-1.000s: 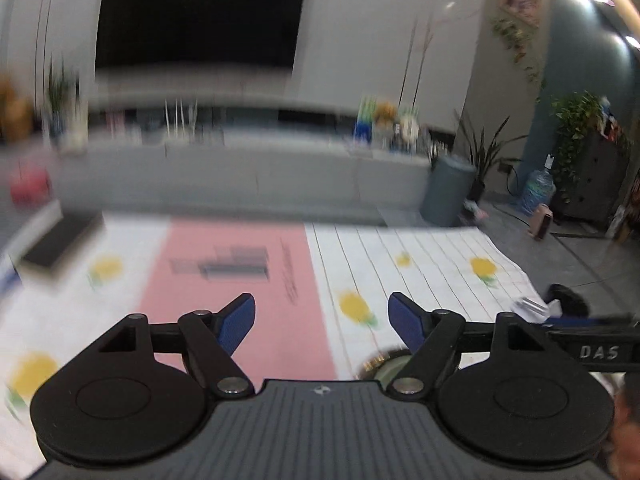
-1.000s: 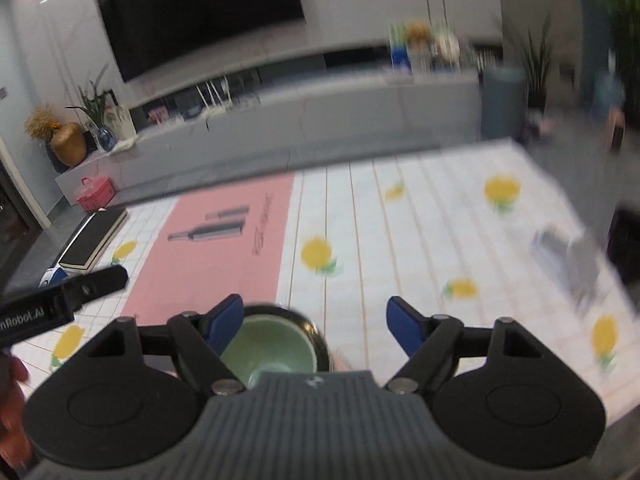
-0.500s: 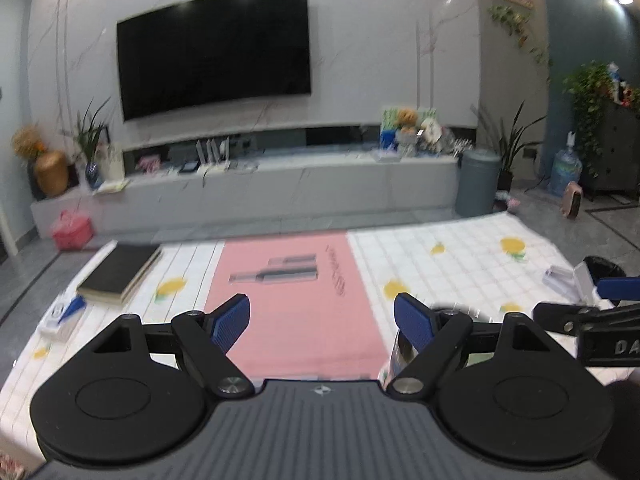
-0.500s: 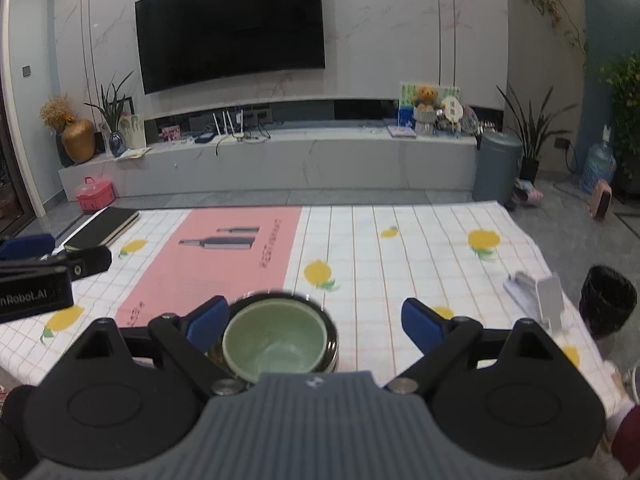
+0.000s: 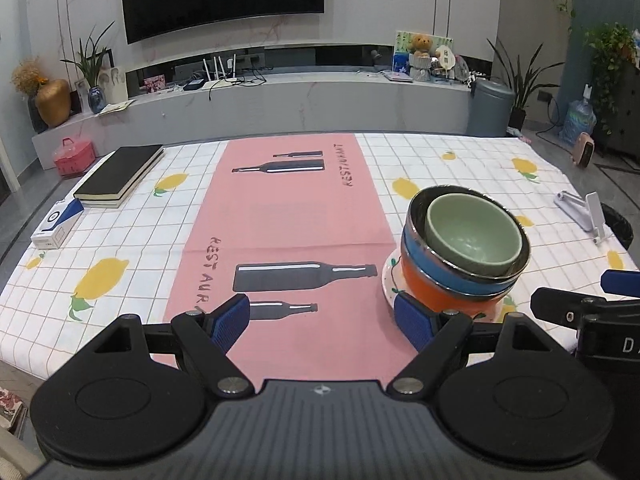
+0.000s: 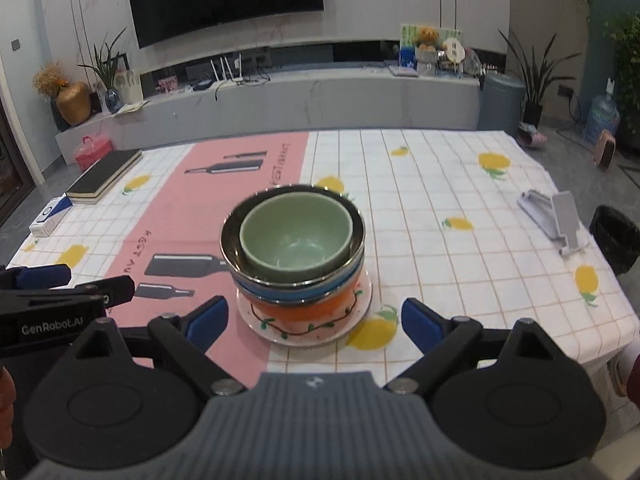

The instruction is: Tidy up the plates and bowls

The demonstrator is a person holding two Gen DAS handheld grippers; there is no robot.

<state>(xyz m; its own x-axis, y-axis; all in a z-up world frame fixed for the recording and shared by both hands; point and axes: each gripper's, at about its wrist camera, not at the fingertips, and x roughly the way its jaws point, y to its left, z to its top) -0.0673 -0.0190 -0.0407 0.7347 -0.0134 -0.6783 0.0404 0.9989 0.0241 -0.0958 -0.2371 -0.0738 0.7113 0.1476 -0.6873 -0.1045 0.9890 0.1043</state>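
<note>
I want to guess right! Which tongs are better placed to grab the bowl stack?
Probably the right tongs: open, with the bowl stack centred ahead. The left tongs face bare pink cloth beside it.

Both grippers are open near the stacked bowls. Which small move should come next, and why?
Probably move the right gripper forward and up toward the small green bowl. It sits topmost, nested inside the steel-rimmed blue bowl and orange bowl on the white patterned plate, straight ahead of the open gripper.
</note>
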